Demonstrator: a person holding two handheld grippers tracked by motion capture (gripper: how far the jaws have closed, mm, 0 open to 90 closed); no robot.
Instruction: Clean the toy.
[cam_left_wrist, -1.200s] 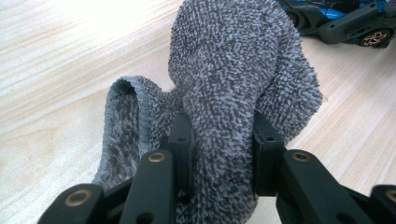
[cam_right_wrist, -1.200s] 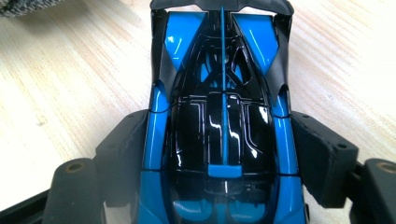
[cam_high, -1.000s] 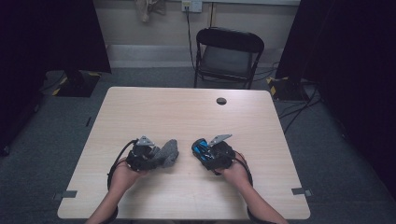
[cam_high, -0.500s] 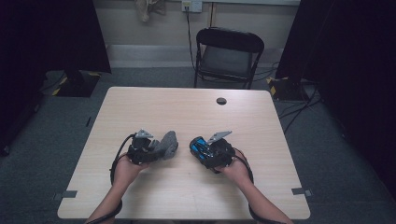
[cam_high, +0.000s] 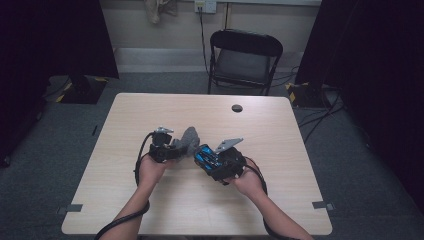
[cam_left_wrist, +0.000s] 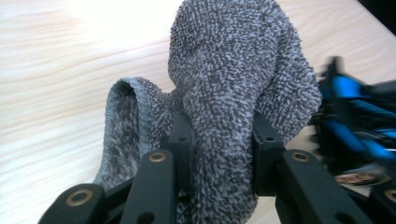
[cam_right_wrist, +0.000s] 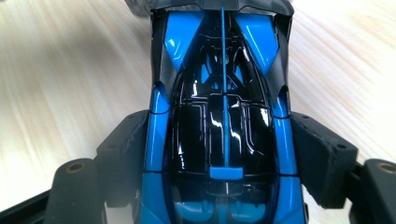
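Two grips hold: the left gripper clamps a grey sock, the right gripper a blue toy car. Next, probably, nose the car into the sock's opening.

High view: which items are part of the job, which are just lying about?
In the job:
grey sock, clamped in left gripper
blue toy car, clamped in right gripper

Lying about:
small black disc on table
folding chair

no readable text, labels or numbers anywhere
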